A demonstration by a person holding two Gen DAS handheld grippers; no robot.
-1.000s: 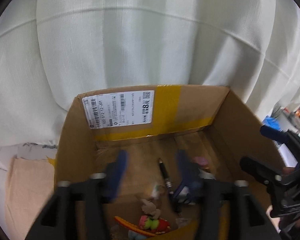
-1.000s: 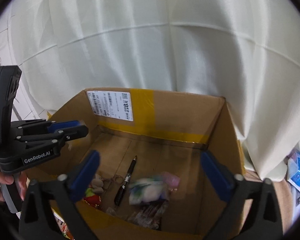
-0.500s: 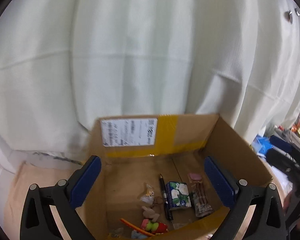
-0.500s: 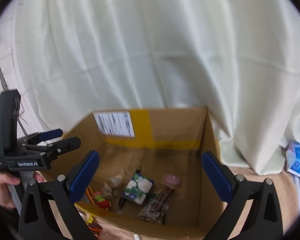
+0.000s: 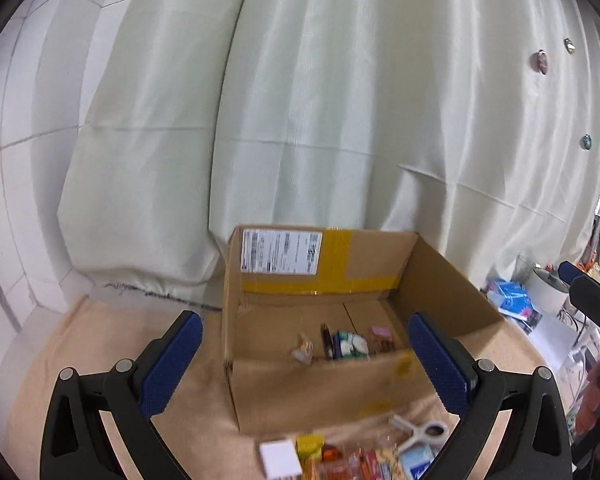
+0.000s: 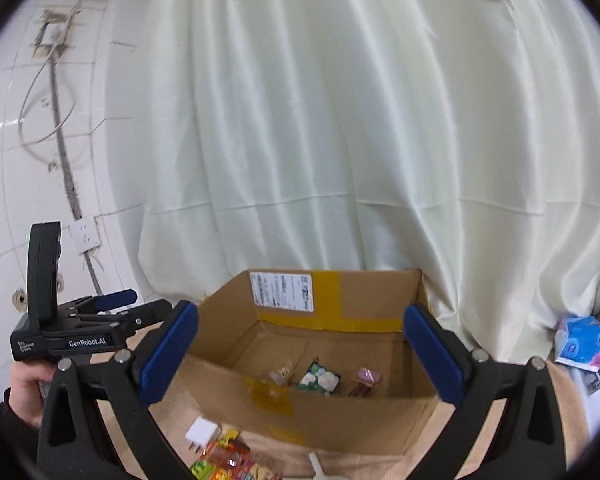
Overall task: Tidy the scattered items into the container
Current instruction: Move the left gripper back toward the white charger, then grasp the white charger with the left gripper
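An open cardboard box (image 5: 316,392) (image 6: 340,412) stands on a beige cloth in front of a white curtain. Inside lie a green tissue pack (image 5: 352,345) (image 6: 320,378), a black pen (image 5: 327,340), a pink snack pack (image 6: 366,378) and a small wrapped item (image 5: 303,350). Scattered items lie before the box: a white plug (image 5: 280,458) (image 6: 201,432), colourful packets (image 5: 340,460) (image 6: 228,460) and a white clip (image 5: 420,434). My left gripper (image 5: 304,364) is open and empty, held back from the box. My right gripper (image 6: 302,356) is open and empty too.
A white curtain (image 5: 340,120) hangs behind the box. A tiled wall with a socket (image 6: 85,236) is at the left. A blue tissue pack (image 6: 584,340) (image 5: 510,300) and clutter lie at the right. The other gripper shows at each view's edge.
Both grippers have pulled back and up from over the box. The left gripper opened wide, leaving the tissue pack in the box. Scattered items in front of the box came into view.
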